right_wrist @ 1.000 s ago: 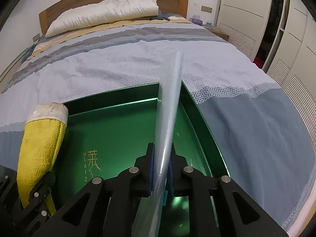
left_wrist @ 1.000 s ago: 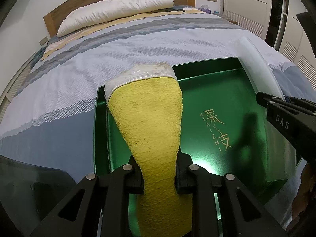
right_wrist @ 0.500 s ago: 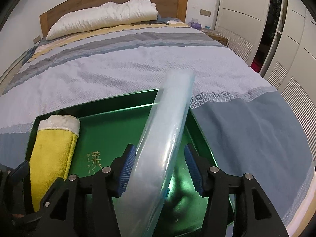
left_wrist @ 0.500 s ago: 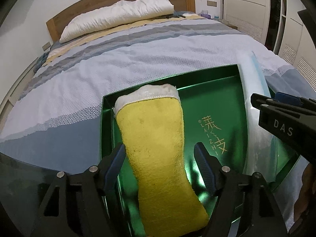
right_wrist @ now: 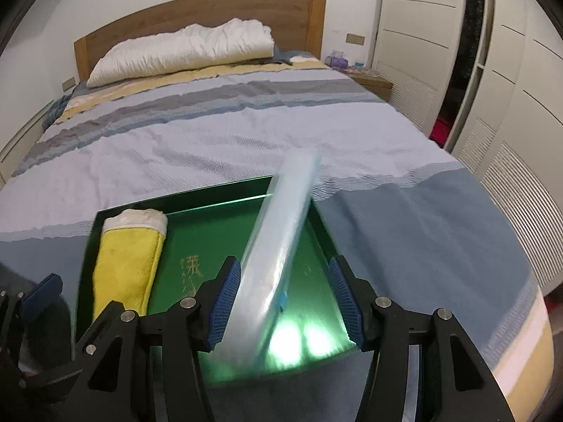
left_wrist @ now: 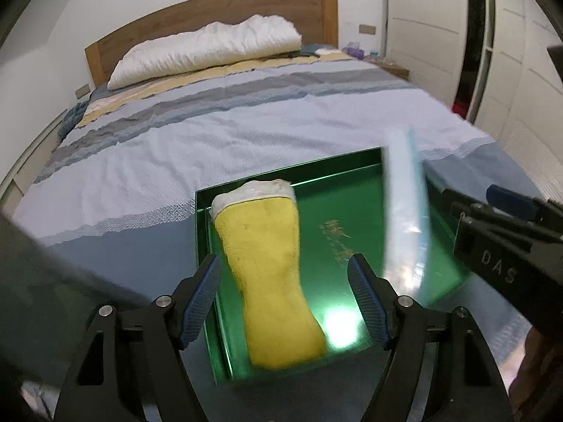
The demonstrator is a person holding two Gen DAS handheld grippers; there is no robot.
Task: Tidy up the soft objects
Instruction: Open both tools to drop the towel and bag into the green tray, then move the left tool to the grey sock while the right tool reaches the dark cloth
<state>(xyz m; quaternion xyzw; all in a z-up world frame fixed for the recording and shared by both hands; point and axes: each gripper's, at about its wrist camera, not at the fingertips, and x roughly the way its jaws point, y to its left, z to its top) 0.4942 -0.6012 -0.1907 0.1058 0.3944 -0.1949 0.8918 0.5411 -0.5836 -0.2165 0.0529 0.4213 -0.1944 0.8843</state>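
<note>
My left gripper [left_wrist: 285, 292] is spread wide, its 2 blue pads [left_wrist: 202, 297] apart and touching nothing. Between them, toward 12 o'clock, the yellow towel [left_wrist: 272, 274] lies folded lengthwise in the green tray [left_wrist: 202, 246], along the tray's 9 o'clock side, with its white band at the far end. From the right wrist view the same yellow towel [right_wrist: 126, 263] sits at 10 o'clock, flat against the left wall of the green tray [right_wrist: 86, 267].

My right gripper [right_wrist: 286, 302] is also spread, both pads clear of the clear plastic packet [right_wrist: 278, 246]. That packet is long and pale blue, and it runs from between the pads up toward 12 o'clock, its far end over the tray's far right corner. It is blurred, so I cannot tell whether it rests fully on the tray floor or leans on the wall. In the left wrist view the clear plastic packet [left_wrist: 404, 218] stands at 2 o'clock along the tray's right side, with the right gripper [left_wrist: 499, 225] just beside it at 3 o'clock.

Gold lettering [right_wrist: 191, 269] marks the tray floor between towel and packet. The tray rests on the bed [right_wrist: 246, 130], near its foot, with a white pillow [right_wrist: 179, 52] against the wooden headboard [right_wrist: 197, 10] at 12 o'clock.
</note>
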